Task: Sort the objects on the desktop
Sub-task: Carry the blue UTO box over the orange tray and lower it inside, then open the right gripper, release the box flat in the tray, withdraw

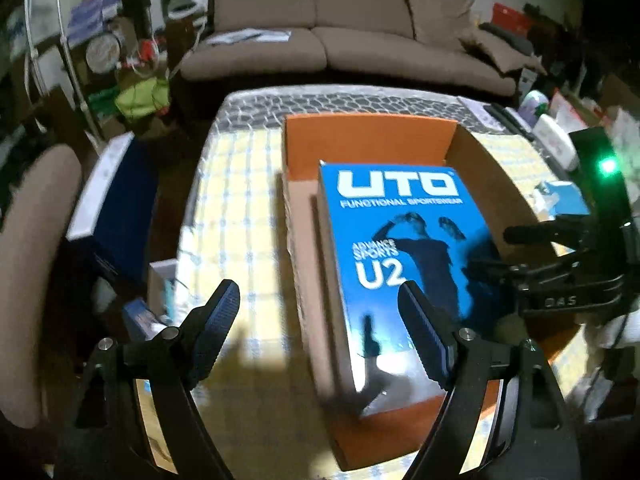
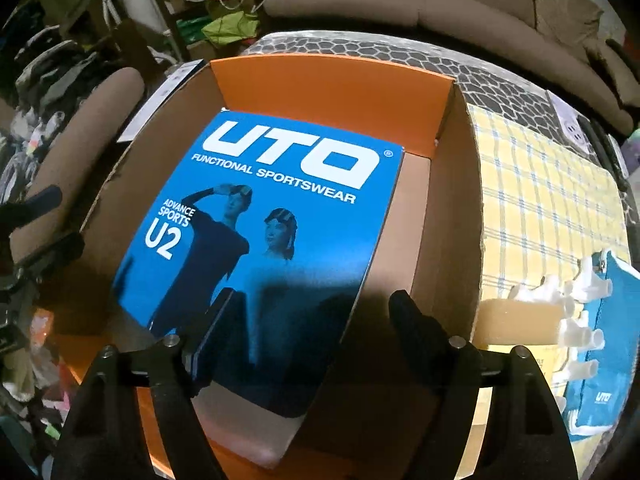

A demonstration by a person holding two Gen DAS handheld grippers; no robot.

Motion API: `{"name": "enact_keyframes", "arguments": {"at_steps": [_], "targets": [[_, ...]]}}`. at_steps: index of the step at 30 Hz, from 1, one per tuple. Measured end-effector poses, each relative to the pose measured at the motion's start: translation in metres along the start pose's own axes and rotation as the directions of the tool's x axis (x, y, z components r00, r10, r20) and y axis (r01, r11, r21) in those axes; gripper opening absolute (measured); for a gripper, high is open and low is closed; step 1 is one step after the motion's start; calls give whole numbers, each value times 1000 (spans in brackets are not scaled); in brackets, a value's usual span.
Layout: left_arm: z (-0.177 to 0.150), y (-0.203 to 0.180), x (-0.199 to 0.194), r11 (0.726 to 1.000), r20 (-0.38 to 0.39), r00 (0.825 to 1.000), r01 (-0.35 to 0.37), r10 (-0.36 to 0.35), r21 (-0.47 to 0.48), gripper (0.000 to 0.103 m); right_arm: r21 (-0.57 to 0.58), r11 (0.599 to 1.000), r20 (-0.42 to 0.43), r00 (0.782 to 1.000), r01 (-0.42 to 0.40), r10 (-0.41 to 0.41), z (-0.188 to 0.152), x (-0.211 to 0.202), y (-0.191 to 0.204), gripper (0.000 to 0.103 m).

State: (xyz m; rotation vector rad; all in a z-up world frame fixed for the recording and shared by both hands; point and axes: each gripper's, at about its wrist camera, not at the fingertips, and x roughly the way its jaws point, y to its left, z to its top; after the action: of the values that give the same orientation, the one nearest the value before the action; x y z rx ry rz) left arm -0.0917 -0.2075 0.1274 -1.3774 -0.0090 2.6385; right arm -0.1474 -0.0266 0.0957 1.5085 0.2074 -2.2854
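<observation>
A blue UTO sportswear box [image 1: 400, 248] lies flat inside an open orange cardboard box [image 1: 368, 140] on the checked tablecloth; both also show in the right wrist view, the blue box [image 2: 272, 240] within the orange box [image 2: 332, 88]. My left gripper [image 1: 320, 316] is open and empty, above the orange box's left wall, its right finger over the blue box. My right gripper [image 2: 308, 320] is open over the near end of the blue box, holding nothing. The right gripper also shows in the left wrist view at the right edge [image 1: 560, 272].
A dark blue box [image 1: 116, 216] and small boxes lie at the table's left edge. A blue UTO pouch [image 2: 604, 356] with white plastic pieces and a foam block [image 2: 516, 320] lie right of the orange box. A brown sofa [image 1: 340, 36] stands behind the table.
</observation>
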Motion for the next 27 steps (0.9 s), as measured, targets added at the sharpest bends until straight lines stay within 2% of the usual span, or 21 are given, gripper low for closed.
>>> {"name": "enact_keyframes", "arguments": {"at_steps": [2, 6, 8, 11, 15, 18, 19, 22, 27], "targets": [[-3, 1, 3, 1000, -18, 1000, 15, -15, -17, 79, -16, 1000, -15, 1000, 9, -9, 1, 3, 2, 81], [-8, 6, 10, 996, -50, 997, 60, -64, -68, 78, -42, 999, -37, 999, -31, 29, 6, 9, 14, 82], [-10, 7, 12, 993, -56, 995, 81, -86, -91, 77, -58, 998, -33, 999, -25, 23, 8, 11, 19, 83], [-13, 6, 14, 989, -64, 992, 104, -111, -106, 71, -49, 998, -27, 999, -27, 26, 11, 12, 19, 85], [-15, 2, 15, 983, -66, 986, 144, -152, -115, 70, -42, 998, -10, 999, -43, 42, 13, 10, 20, 84], [-15, -4, 15, 986, -65, 988, 135, -142, -98, 71, -58, 997, 4, 998, -59, 59, 14, 6, 23, 77], [-15, -3, 15, 986, -66, 988, 133, -139, -97, 71, -71, 994, 13, 997, -80, 81, 14, 4, 26, 69], [-14, -1, 15, 983, -62, 985, 153, -160, -100, 71, -119, 990, 16, 997, -71, 73, 16, 4, 38, 67], [-15, 0, 16, 985, -73, 986, 147, -153, -86, 71, -174, 983, 0, 998, -57, 58, 18, 9, 61, 67]]}}
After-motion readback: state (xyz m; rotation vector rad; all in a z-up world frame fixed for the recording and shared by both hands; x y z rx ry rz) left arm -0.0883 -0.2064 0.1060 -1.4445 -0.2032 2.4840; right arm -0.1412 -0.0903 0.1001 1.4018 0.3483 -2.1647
